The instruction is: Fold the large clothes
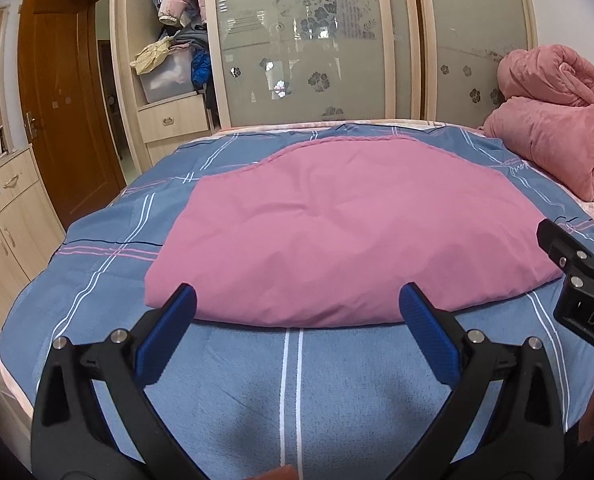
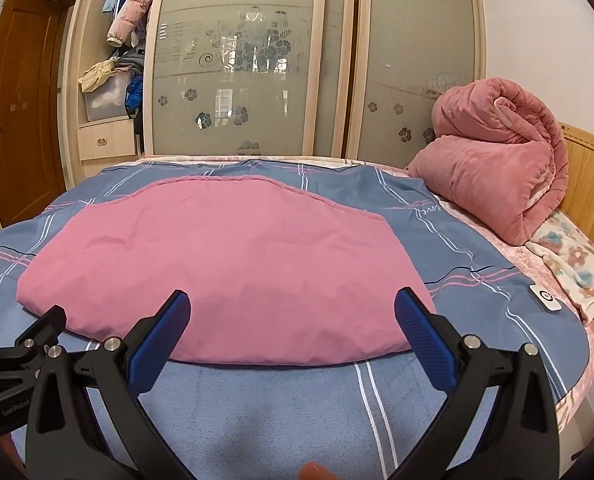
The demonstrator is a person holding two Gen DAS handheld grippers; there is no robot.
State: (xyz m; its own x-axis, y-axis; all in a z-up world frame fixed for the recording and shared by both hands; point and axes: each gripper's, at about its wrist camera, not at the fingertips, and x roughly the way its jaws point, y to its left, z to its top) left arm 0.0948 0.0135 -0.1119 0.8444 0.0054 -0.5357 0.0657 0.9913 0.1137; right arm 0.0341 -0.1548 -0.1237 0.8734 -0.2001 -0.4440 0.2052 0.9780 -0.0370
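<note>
A large pink cloth lies folded flat in the middle of a bed with a blue striped cover. My left gripper hangs open just short of the cloth's near edge, its blue pads wide apart and holding nothing. My right gripper is open too, over the near edge toward the cloth's right end, with nothing between its pads. Part of the right gripper shows at the right edge of the left wrist view.
A rolled pink quilt sits at the bed's far right by a wooden headboard. A small white remote lies on the cover. A wardrobe with frosted sliding doors stands beyond the bed, with a brown door at left.
</note>
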